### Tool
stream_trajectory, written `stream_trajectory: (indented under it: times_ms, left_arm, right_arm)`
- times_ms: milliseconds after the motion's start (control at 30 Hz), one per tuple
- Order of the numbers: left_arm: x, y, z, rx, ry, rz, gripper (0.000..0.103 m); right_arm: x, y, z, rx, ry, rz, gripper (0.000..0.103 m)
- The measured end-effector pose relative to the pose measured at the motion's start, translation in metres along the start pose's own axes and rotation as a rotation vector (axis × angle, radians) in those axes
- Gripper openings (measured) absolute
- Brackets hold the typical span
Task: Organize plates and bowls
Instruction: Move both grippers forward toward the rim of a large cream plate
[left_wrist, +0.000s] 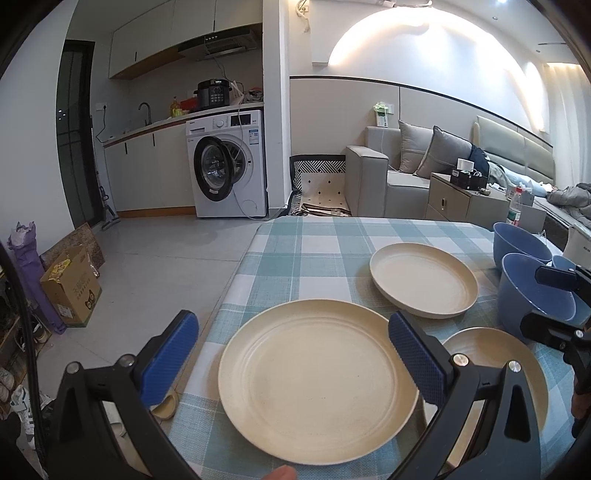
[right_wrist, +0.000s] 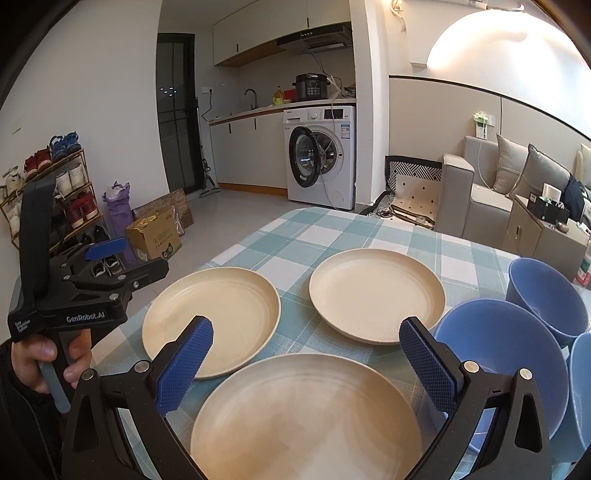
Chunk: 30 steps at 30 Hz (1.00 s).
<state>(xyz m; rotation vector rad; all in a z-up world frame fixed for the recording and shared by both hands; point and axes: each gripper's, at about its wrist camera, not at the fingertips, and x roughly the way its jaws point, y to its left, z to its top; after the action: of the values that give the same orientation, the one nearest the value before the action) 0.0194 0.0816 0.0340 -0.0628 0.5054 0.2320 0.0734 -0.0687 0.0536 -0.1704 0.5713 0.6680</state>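
Three cream plates lie apart on the checked tablecloth. In the left wrist view my open left gripper (left_wrist: 293, 354) hovers above the left plate (left_wrist: 314, 384); the far plate (left_wrist: 424, 278) and the near right plate (left_wrist: 517, 365) lie beyond it. In the right wrist view my open right gripper (right_wrist: 306, 354) hovers above the near plate (right_wrist: 306, 421), with the left plate (right_wrist: 210, 325) and the far plate (right_wrist: 376, 295) ahead. Blue bowls (right_wrist: 502, 354) stand at the right, one farther back (right_wrist: 546, 295). Both grippers are empty.
The table's left edge (left_wrist: 236, 273) drops to the tiled floor. My left gripper (right_wrist: 107, 258) shows at the left of the right wrist view, off the table edge. A water bottle (left_wrist: 515, 208) stands beyond the bowls. A cardboard box (left_wrist: 72, 286) sits on the floor.
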Motion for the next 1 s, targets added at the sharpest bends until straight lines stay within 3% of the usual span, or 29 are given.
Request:
stream_trajectory:
  times_ms: [400,600,1000]
  left_arm:
    - [0.014,0.02,-0.005,-0.041,0.043,-0.012,0.103]
    - [0.023,0.018,-0.011,-0.003,0.072,0.011,0.103]
    - [0.042,0.035,-0.021,-0.042,0.135,0.029,0.103]
  right_arm:
    - [0.028,0.0,0.01,0.028,0.066,-0.01,0.103]
    - [0.043,0.006,0.011,0.017,0.109,-0.004,0.103]
    - [0.072,0.02,0.011,-0.01,0.172,0.01,0.102]
